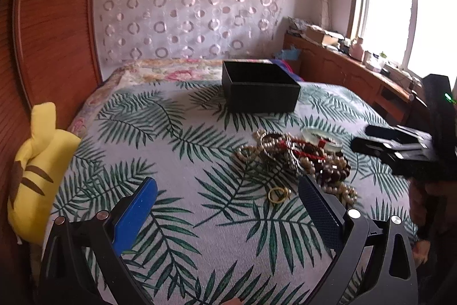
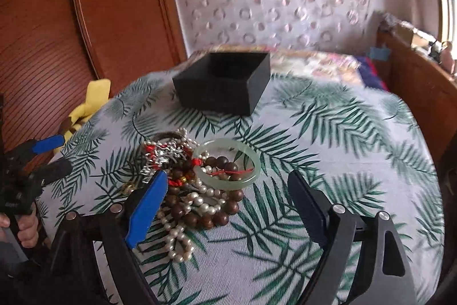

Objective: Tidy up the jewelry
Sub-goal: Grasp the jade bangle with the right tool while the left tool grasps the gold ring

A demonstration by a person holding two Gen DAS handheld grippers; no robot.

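Both grippers hover wide open and empty above a leaf-print bed (image 1: 177, 162). The left gripper (image 1: 228, 207) has its jaws spread, a gold ring (image 1: 278, 194) lying between them on the cover. The right gripper (image 2: 225, 199) spreads over the jewelry pile (image 2: 197, 185): pearls, brown beads and a green bangle (image 2: 228, 162) lying flat. The pearl strand trails toward the camera. Beyond the pile sits an open black box (image 2: 222, 82), apart from it

Black box (image 1: 260, 87); pale green bangle (image 2: 228, 163); brown beads (image 2: 200, 215); green palm-leaf bedspread (image 1: 160, 139); yellow plush (image 1: 34, 170).
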